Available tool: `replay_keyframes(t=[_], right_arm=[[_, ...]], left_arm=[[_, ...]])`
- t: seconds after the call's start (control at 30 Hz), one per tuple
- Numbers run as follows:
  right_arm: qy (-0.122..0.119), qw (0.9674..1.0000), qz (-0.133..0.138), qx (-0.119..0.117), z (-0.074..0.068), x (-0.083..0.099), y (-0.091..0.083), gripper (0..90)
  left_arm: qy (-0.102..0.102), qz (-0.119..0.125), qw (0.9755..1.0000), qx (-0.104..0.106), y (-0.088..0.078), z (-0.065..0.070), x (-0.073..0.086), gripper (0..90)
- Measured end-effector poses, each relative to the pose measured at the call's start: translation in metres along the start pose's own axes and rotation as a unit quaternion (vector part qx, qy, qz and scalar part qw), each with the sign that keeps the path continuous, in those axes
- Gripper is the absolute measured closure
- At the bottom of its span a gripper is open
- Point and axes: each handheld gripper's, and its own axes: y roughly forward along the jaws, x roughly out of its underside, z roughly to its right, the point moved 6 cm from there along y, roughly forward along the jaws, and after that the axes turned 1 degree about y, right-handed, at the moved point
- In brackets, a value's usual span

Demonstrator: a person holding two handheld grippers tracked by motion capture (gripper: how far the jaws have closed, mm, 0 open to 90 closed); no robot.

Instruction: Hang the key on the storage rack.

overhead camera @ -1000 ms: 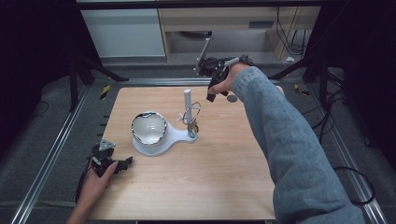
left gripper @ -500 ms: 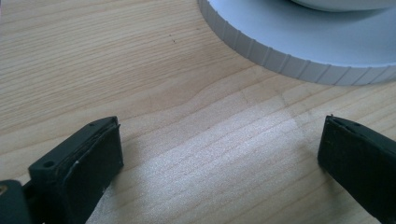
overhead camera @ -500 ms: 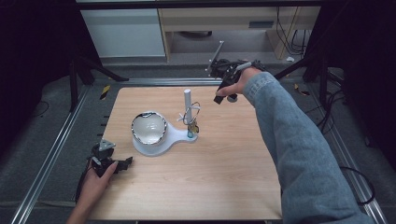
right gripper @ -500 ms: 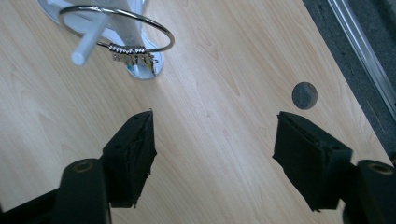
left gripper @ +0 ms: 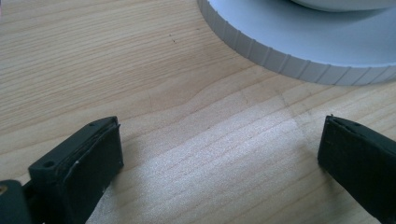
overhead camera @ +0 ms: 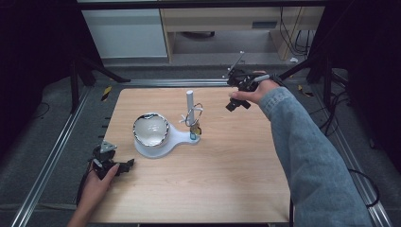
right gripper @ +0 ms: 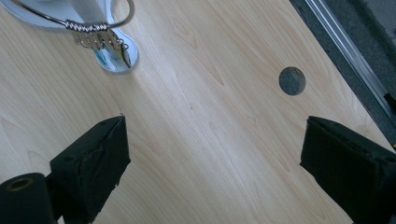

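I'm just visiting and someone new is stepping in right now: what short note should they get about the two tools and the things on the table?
Left tool: open, empty, resting near the table's front left corner, close to the white stand.
Right tool: jaws have just been opening, nothing between them, held above the far right of the table.
Things: bowl sits on the stand's base; key ring hangs on its post.
Done: ring appears hung.
Left: probably nothing more than drawing back; I can't tell further.

free: bare table [overhead camera: 227, 165] front-right | blocked: white stand [overhead camera: 163, 142] centre
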Motion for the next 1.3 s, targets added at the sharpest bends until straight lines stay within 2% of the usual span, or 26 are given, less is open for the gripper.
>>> replay_keyframes(t=[0.23,0.4,0.5,0.53,0.6,0.83,1.13,1.3], right_arm=[[0.008,1.0000,0.004,0.001,0.002,0.018,0.006,7.4],[0.019,0.9994,0.018,0.022,0.005,0.036,0.012,11.0],[0.023,0.9992,0.022,0.022,0.005,0.041,0.013,11.9],[0.024,0.9991,0.023,0.025,0.006,0.048,0.016,11.8],[0.031,0.9989,0.027,0.022,0.006,0.054,0.018,12.1],[0.036,0.9983,0.031,0.033,0.007,0.075,0.024,12.7],[0.046,0.9972,0.046,0.036,-0.001,0.112,0.043,12.8],[0.047,0.9973,0.044,0.035,-0.007,0.129,0.054,12.8]], left_arm=[[0.000,0.001,1.0000,0.000,0.000,0.000,0.000,0.0],[-0.002,0.002,1.0000,0.000,0.000,0.000,0.000,0.0],[-0.002,0.002,1.0000,0.000,0.000,0.000,0.000,0.0],[-0.002,0.003,1.0000,0.000,0.000,0.000,0.000,0.0],[-0.003,0.003,1.0000,0.000,0.000,0.000,0.000,0.0],[-0.003,0.003,1.0000,0.000,0.000,0.000,0.000,0.0],[-0.003,0.003,1.0000,0.000,0.000,0.000,0.000,0.0],[-0.003,0.003,1.0000,0.000,0.000,0.000,0.000,0.0]])
